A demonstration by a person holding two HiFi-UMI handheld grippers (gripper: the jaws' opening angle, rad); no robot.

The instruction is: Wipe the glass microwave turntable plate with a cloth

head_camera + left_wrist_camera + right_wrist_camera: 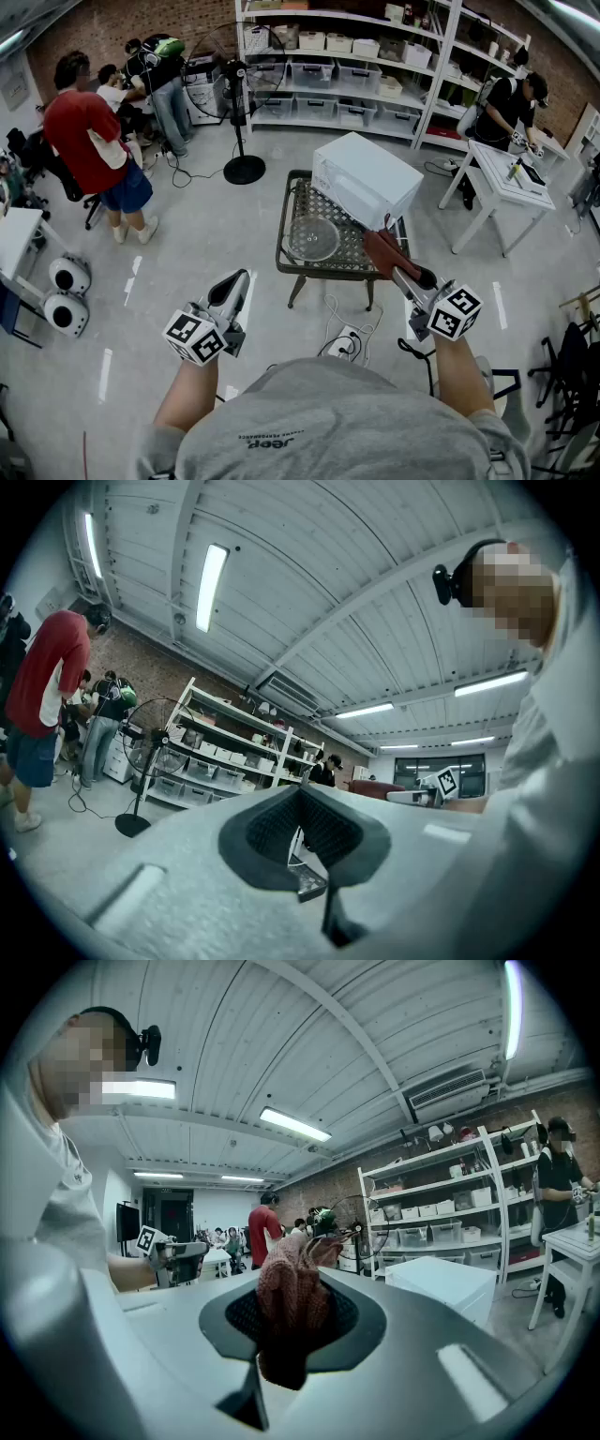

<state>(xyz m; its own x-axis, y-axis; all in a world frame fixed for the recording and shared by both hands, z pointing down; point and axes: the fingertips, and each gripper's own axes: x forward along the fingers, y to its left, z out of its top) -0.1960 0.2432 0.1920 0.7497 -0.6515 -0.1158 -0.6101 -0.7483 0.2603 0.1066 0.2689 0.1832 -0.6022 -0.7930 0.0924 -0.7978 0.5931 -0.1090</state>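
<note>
The clear glass turntable plate [312, 237] lies flat on a small dark metal mesh table [292, 259], left of a white microwave [366, 180] that stands on the same table. My right gripper [382, 246] is shut on a reddish-brown cloth [388, 253], raised near the table's front right corner; in the right gripper view the cloth [289, 1307] bulges out between the jaws. My left gripper [237, 278] is shut with nothing in it, held well short of the table on the left. Its jaws [300, 794] meet at the tip.
A standing fan [239, 103] stands behind the table on the left. Shelves with bins [347, 66] line the back wall. A white desk [502, 187] stands at the right with a person beside it. Other people stand at the back left. A power strip and cables [345, 339] lie on the floor under me.
</note>
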